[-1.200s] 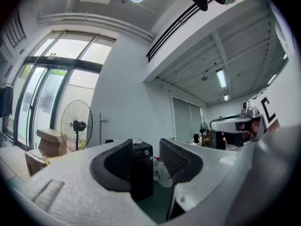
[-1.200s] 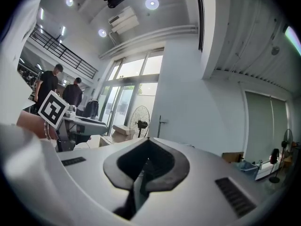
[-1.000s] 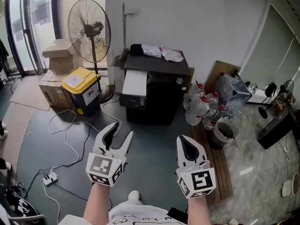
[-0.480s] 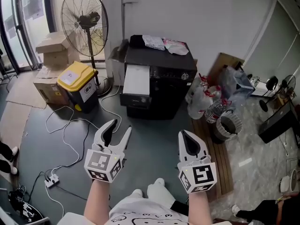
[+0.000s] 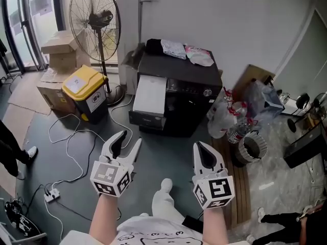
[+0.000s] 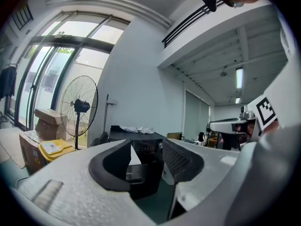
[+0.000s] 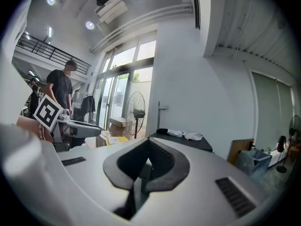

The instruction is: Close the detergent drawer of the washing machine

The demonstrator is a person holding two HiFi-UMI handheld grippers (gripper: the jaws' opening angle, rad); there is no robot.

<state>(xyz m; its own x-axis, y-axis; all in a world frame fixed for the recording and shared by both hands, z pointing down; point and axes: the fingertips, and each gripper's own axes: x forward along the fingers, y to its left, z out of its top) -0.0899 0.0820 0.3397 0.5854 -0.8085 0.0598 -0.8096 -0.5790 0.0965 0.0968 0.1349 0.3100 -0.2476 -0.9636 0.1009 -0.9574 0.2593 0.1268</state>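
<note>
The black washing machine (image 5: 179,93) stands against the white wall, with cloths on its top. Its detergent drawer (image 5: 150,95) sticks out at the front left, its white top showing. My left gripper (image 5: 131,140) is open and empty, held in the air well short of the machine. In the left gripper view the drawer (image 6: 134,171) shows between the spread jaws of that gripper (image 6: 146,150). My right gripper (image 5: 200,147) is shut with nothing in it, level with the left one. In the right gripper view the tips of the right gripper (image 7: 149,144) meet, and the machine's top (image 7: 188,140) shows beyond them.
A standing fan (image 5: 95,19), a yellow-lidded bin (image 5: 84,93) and cardboard boxes (image 5: 59,52) stand left of the machine. Cables and a power strip (image 5: 51,193) lie on the floor. Plastic bags and bottles (image 5: 230,119) and a basket (image 5: 253,148) sit to the right. A person's leg (image 5: 13,154) is at the far left.
Both grippers have come closer to the washing machine, which looks larger now. Their jaws are unchanged. A person's leg has come into view at the left edge.
</note>
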